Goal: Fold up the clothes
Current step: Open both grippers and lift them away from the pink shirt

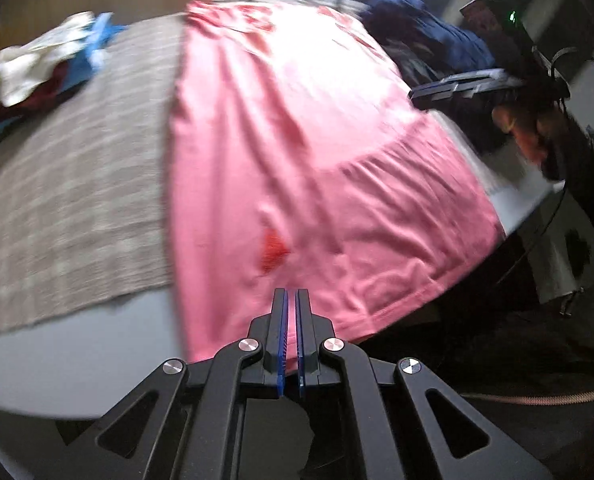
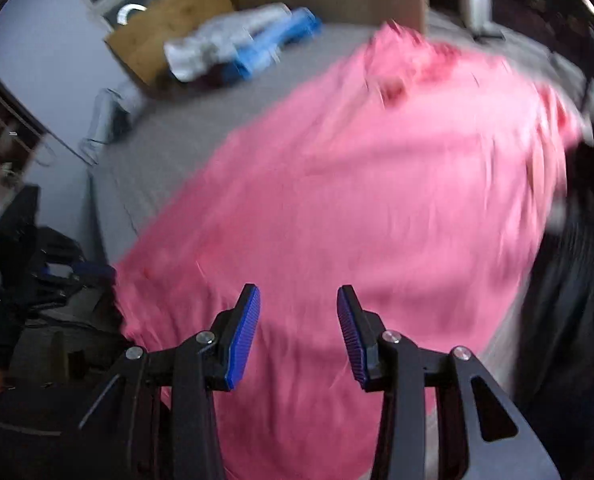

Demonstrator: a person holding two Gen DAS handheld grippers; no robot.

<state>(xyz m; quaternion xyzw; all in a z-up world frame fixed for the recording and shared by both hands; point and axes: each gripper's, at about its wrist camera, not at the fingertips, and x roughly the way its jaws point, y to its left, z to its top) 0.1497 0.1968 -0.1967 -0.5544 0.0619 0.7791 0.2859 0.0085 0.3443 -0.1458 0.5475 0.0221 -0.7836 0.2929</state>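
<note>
A pink T-shirt [image 1: 297, 152] lies spread flat on a table covered by a beige cloth [image 1: 77, 184]. It has red print near its far end and a small red patch near the hem. My left gripper [image 1: 291, 294] is shut and empty, just above the shirt's near hem. My right gripper [image 2: 299, 300] is open and empty, held above the shirt [image 2: 357, 208]. The right gripper also shows in the left wrist view [image 1: 461, 88], at the shirt's right edge, held by a hand. Both views are motion-blurred.
A pile of white, blue and dark red clothes [image 1: 45, 68] lies at the table's far left, also in the right wrist view [image 2: 241, 44]. Dark blue clothes [image 1: 429, 32] are heaped at the far right. A cardboard box [image 2: 169, 24] stands behind the table.
</note>
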